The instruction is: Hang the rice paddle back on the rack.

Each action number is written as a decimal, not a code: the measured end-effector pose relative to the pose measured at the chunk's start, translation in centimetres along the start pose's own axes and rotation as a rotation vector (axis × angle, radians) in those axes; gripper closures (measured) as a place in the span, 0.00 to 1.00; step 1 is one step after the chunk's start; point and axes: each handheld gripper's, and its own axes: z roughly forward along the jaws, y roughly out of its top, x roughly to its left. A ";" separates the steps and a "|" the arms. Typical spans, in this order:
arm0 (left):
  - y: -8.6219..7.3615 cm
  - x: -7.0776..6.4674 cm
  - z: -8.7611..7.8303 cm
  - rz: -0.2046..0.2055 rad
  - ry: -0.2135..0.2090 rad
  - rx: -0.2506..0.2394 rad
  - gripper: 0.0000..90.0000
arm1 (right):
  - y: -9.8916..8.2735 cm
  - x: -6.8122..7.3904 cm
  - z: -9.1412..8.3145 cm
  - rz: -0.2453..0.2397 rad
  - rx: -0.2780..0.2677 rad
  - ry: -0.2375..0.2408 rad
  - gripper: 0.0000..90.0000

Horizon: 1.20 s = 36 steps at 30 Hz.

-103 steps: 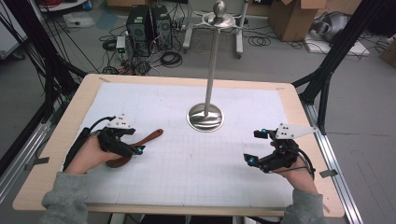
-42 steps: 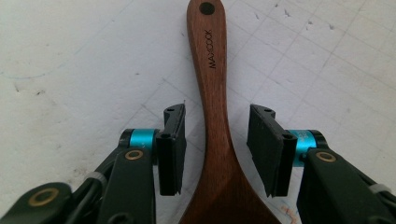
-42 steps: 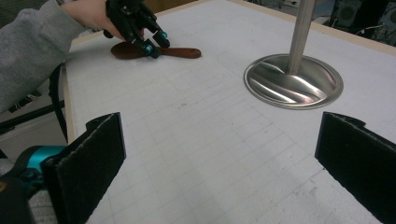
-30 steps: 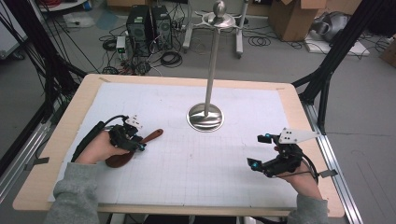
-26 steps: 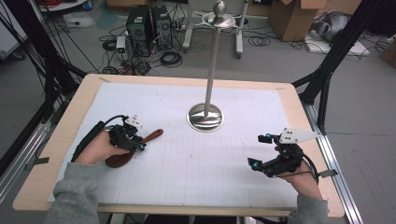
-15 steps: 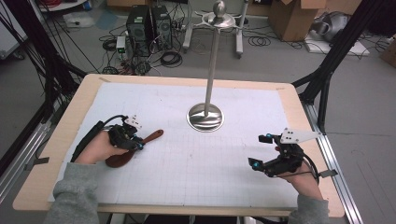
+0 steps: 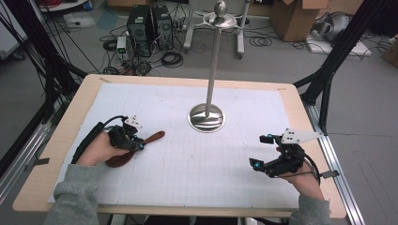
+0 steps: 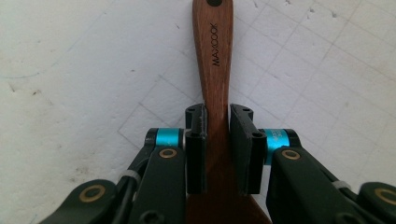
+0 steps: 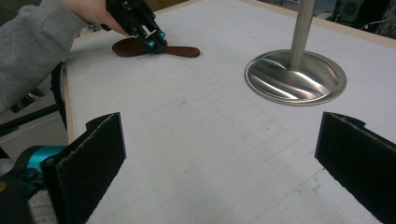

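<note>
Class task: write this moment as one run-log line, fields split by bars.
left claw: shut on wooden spoon handle, spoon flat on table | right claw: open, holding nothing | metal stand: upright, untouched

The high view looks forward and down from above the near edge of the table (image 7: 65, 140), covering the whole top and the floor beyond its far edge. The left gripper view looks steeply down, very close to the white grid sheet (image 8: 70, 70). The right gripper view sits low near the right edge, facing across toward the near left corner. It shares the metal stand (image 9: 295, 77) (image 7: 206, 117) with the high view.
</note>
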 end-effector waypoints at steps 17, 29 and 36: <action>-0.7 -0.2 -3.0 -0.047 0.057 -0.130 0.85 | 0.4 -0.1 0.6 -0.007 0.001 0.009 0.00; -0.6 -0.9 -4.6 -0.033 0.060 -0.184 0.85 | 0.6 -0.3 1.1 -0.011 -0.001 0.016 0.00; -0.5 -1.4 -5.1 -0.028 0.055 -0.206 0.85 | 0.8 -0.3 1.4 -0.012 -0.001 0.028 0.00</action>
